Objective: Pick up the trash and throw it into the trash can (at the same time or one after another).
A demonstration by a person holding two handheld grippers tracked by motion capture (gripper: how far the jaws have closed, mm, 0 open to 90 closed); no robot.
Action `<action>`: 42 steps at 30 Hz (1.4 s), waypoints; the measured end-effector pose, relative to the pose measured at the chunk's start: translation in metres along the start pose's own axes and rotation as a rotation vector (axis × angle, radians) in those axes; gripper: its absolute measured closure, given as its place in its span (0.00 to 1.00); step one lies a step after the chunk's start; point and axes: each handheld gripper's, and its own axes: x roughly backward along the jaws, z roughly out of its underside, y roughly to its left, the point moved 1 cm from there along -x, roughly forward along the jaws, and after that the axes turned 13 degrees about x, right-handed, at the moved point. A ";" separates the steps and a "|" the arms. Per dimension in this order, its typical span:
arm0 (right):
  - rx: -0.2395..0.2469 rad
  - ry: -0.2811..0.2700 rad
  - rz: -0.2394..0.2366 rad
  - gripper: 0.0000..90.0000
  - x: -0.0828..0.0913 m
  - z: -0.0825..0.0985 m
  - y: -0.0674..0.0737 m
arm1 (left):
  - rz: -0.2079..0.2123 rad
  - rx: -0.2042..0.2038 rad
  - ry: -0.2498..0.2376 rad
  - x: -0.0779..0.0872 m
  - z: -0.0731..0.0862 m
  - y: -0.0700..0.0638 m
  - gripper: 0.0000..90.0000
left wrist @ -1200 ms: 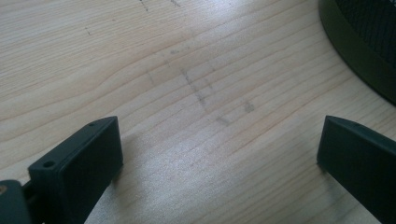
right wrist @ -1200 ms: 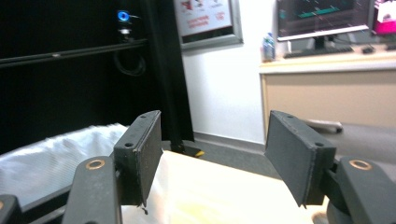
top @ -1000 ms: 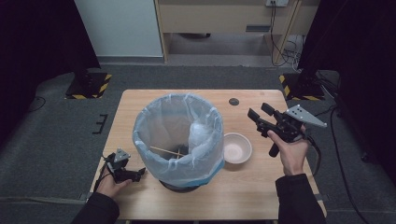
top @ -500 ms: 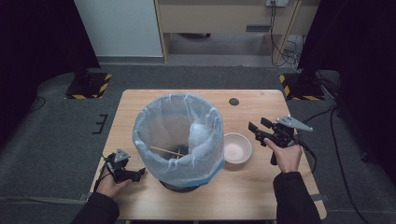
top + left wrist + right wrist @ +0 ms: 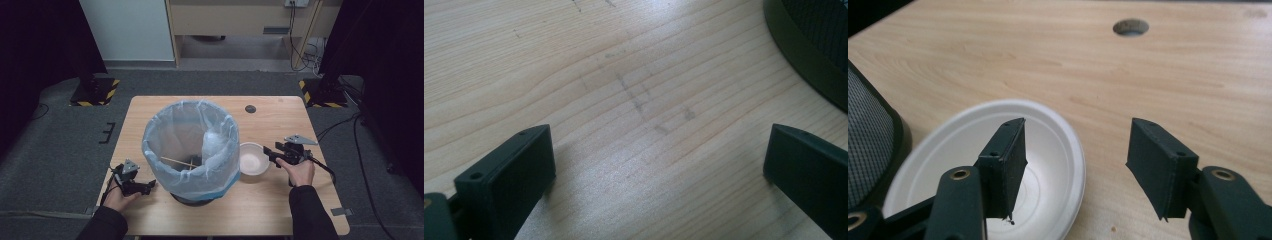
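Note:
A white paper bowl (image 5: 252,159) (image 5: 1048,165) sits on the wooden table (image 5: 280,125), just right of a black mesh bin (image 5: 190,145) lined with a translucent bag. My right gripper (image 5: 269,152) (image 5: 1075,150) is low at the bowl's right rim. Its jaws are apart and have just been closing. One jaw hangs over the bowl's inside, the other outside, with the rim between them and no pad pressing on it. My left gripper (image 5: 150,185) (image 5: 659,150) rests open on bare wood at the bin's left foot.
Inside the bin lie a thin wooden stick (image 5: 177,162) and a crumpled white piece (image 5: 212,142). The bin's base (image 5: 804,45) and mesh wall (image 5: 868,145) stand close to each gripper. A round cable hole (image 5: 250,108) (image 5: 1131,27) is at the table's far side.
The right hand has come down from above the table to the bowl's right rim, and its gripper now points level at the bowl. The left hand has stayed put.

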 end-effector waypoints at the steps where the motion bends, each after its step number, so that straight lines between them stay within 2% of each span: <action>1: 0.000 0.013 -0.003 0.46 -0.002 0.002 0.000 | 0.000 0.000 0.000 0.000 0.000 0.000 0.00; 2: 0.006 0.038 -0.007 0.47 -0.005 0.005 0.000 | 0.000 0.000 0.000 0.000 0.000 0.000 0.00; 6: 0.004 0.066 -0.014 0.49 -0.009 0.011 0.000 | 0.000 0.000 0.000 0.000 0.000 0.000 0.00; 8: 0.013 0.103 -0.022 0.49 -0.013 0.015 0.001 | 0.000 0.000 0.000 0.000 0.000 0.000 0.00; 18: 0.001 0.167 -0.045 0.55 -0.019 0.021 0.004 | 0.001 -0.001 0.000 0.000 0.000 0.000 0.00; 21: -0.003 0.185 -0.049 0.61 -0.021 0.023 0.005 | 0.001 -0.001 0.000 0.000 0.000 0.000 0.00; 26: -0.014 0.187 -0.047 0.69 -0.021 0.023 0.006 | 0.001 -0.001 0.000 0.000 0.000 0.000 0.00; 27: -0.016 0.199 -0.045 0.73 -0.020 0.023 0.006 | 0.001 -0.001 0.000 0.000 0.000 0.000 0.00; 32: -0.019 0.221 -0.048 0.80 -0.020 0.023 0.007 | 0.001 -0.001 0.000 0.000 0.000 0.000 0.00; 39: -0.055 0.199 -0.065 0.89 -0.017 0.018 0.008 | 0.001 -0.001 0.000 0.000 0.000 0.000 0.00; 42: -0.052 0.198 -0.063 0.90 -0.014 0.015 0.008 | 0.001 -0.001 0.000 0.000 0.000 0.000 0.00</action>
